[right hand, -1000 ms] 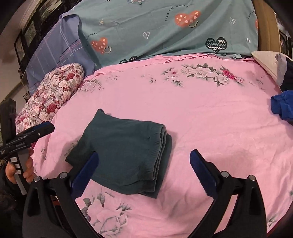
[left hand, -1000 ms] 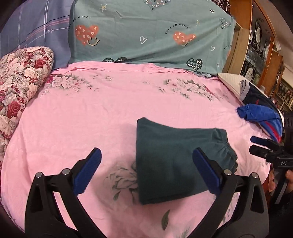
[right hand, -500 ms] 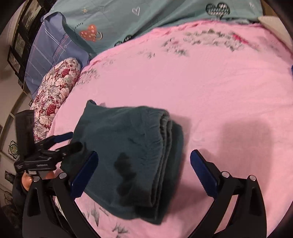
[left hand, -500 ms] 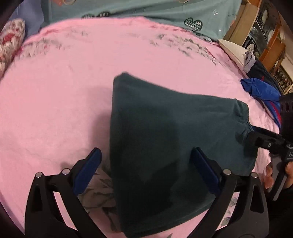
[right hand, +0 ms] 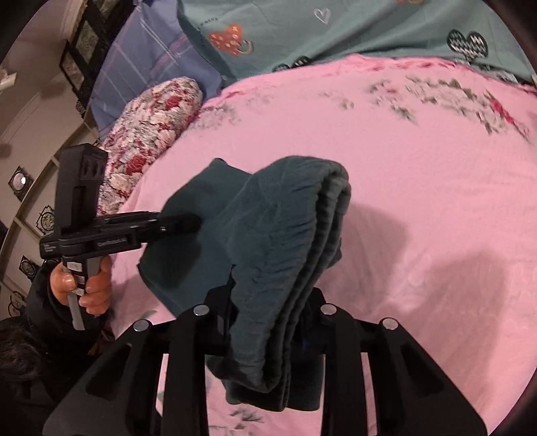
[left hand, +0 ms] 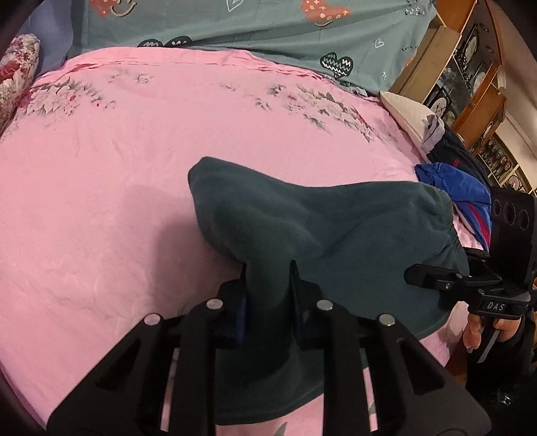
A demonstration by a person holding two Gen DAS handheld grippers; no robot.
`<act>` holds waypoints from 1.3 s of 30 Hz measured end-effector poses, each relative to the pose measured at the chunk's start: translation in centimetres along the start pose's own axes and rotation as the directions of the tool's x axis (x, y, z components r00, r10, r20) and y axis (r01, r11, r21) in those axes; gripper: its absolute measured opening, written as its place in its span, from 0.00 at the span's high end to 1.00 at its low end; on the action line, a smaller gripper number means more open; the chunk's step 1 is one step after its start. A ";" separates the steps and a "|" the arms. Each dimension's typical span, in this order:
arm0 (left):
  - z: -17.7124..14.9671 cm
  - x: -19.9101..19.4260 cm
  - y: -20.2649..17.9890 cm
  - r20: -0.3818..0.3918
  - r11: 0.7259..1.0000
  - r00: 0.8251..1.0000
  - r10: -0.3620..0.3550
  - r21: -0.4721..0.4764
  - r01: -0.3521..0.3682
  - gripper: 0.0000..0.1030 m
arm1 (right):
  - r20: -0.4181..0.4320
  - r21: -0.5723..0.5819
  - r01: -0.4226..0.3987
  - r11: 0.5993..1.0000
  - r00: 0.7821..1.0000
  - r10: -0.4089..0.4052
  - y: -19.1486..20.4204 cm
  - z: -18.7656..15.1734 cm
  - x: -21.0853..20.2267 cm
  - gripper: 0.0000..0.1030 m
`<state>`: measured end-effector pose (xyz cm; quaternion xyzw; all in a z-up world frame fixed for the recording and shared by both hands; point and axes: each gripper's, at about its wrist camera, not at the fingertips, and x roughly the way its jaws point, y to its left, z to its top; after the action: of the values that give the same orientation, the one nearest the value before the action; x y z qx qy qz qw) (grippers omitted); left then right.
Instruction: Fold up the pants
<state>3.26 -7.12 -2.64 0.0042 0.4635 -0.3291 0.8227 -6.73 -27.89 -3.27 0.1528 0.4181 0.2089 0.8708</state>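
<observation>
The folded dark teal pants lie on the pink floral bed sheet. My left gripper is shut on the near edge of the pants at their plain end. My right gripper is shut on the stacked elastic waistband end of the pants, and it also shows at the right in the left wrist view. The left gripper shows at the left in the right wrist view. The near edge of the pants is raised off the sheet.
A teal heart-print blanket lies at the back. A red floral pillow is at the left. Blue and dark clothes lie at the bed's right edge, with wooden shelves behind.
Both grippers were open above the pants. They moved down and closed on the near edge, one at each end, and lifted it.
</observation>
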 end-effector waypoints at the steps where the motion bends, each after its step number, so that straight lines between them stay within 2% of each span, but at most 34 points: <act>1: 0.3 -0.3 0.0 0.010 1.000 1.000 0.001 0.000 -0.001 0.81 | 0.006 -0.005 -0.009 1.000 1.000 0.009 0.0 0.4 -0.4 0.73; 5: 3.5 -2.1 0.0 0.078 0.999 0.997 0.025 0.018 -0.027 0.81 | 0.039 -0.030 -0.002 1.000 0.999 0.003 0.5 4.2 -1.2 0.73; 7: 5.9 -2.8 0.0 0.105 0.999 0.994 0.038 0.022 -0.041 0.81 | 0.067 -0.054 0.015 0.998 0.998 -0.011 0.8 7.5 -1.3 0.73; 10: 11.0 -3.6 0.3 0.161 0.996 0.984 0.076 0.039 -0.084 0.81 | 0.105 -0.080 0.034 0.996 0.994 -0.025 0.5 13.3 -0.7 0.73; 12: 15.6 -3.4 1.3 0.202 0.992 0.973 0.112 0.036 -0.122 0.80 | 0.131 -0.083 0.057 0.995 0.990 -0.045 -0.2 17.8 0.5 0.73; 15: 21.7 -1.5 3.4 0.225 0.988 0.963 0.147 0.008 -0.152 0.79 | 0.146 -0.041 0.094 0.995 0.985 -0.087 -2.9 24.7 4.0 0.72; 16: 23.7 -0.4 4.3 0.229 0.987 0.961 0.158 -0.002 -0.162 0.75 | 0.162 -0.029 0.120 0.992 0.980 -0.114 -3.9 26.4 5.2 0.69; 17: 26.0 1.5 5.5 0.242 0.984 0.954 0.175 -0.012 -0.178 0.66 | 0.184 -0.019 0.164 0.986 0.970 -0.158 -5.2 28.3 6.8 0.56; 18: 27.8 3.6 6.6 0.247 0.981 0.950 0.192 -0.006 -0.196 0.22 | 0.192 -0.005 0.248 0.969 0.951 -0.242 -6.9 29.8 9.2 0.28; 19: 28.8 5.7 7.5 0.242 0.970 0.941 0.237 -0.008 -0.243 0.02 | 0.171 0.018 0.337 0.941 0.927 -0.335 -8.6 30.5 11.3 0.15; 20: 29.5 8.5 9.3 0.224 0.944 0.918 0.328 -0.038 -0.328 0.02 | 0.138 0.050 0.427 0.903 0.892 -0.429 -10.5 30.6 13.2 0.05; 21: 29.7 10.3 10.5 0.175 0.928 0.912 0.371 -0.055 -0.367 0.02 | 0.107 0.091 0.471 0.878 0.872 -0.478 -12.2 29.9 14.6 0.05; 22: 29.5 12.3 12.2 0.088 0.910 0.906 0.414 -0.078 -0.408 0.03 | 0.110 0.123 0.452 0.883 0.878 -0.465 -12.8 29.1 14.8 0.05; 23: 28.8 12.9 13.2 0.052 0.904 0.905 0.423 -0.101 -0.416 0.04 | 0.121 0.150 0.408 0.901 0.897 -0.426 -13.1 27.7 14.6 0.05; 24: 27.8 12.6 13.7 0.059 0.907 0.909 0.413 -0.116 -0.405 0.04 | 0.121 0.146 0.387 0.910 0.906 -0.405 -12.8 26.4 14.3 0.05; 26: 25.6 10.8 13.5 0.089 0.898 0.895 0.436 -0.111 -0.426 0.02 | 0.138 0.098 0.400 0.911 0.901 -0.411 -10.9 23.6 12.9 0.05; 28: 23.1 8.3 12.6 0.118 0.896 0.890 0.440 -0.119 -0.427 0.02 | 0.160 0.042 0.390 0.920 0.906 -0.392 -7.9 20.8 10.8 0.05; 30: 20.0 5.6 10.8 0.134 0.879 0.870 0.475 -0.123 -0.462 0.02 | 0.164 -0.014 0.390 0.921 0.909 -0.383 -4.7 18.0 8.4 0.02; 31: 18.6 4.5 9.8 0.130 0.878 0.870 0.476 -0.118 -0.463 0.02 | 0.178 -0.040 0.400 0.916 0.905 -0.388 -3.0 16.4 7.1 0.02; 34: 13.6 0.7 6.3 0.134 0.917 0.908 0.397 -0.104 -0.386 0.02 | 0.232 -0.080 0.421 0.903 0.889 -0.394 1.1 12.4 3.6 0.01; 37: 9.1 -1.9 3.5 0.164 0.921 0.906 0.390 -0.092 -0.379 0.02 | 0.270 -0.062 0.446 0.893 0.869 -0.415 3.5 8.2 1.2 0.01; 39: 5.9 -3.4 2.0 0.175 0.920 0.903 0.392 -0.099 -0.380 0.02 | 0.274 -0.027 0.408 0.912 0.881 -0.386 3.8 5.7 0.1 0.01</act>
<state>7.64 -5.56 2.76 0.0383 0.3821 -0.1439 0.9120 -3.08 -25.04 1.80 0.0536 0.3122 0.0210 0.9483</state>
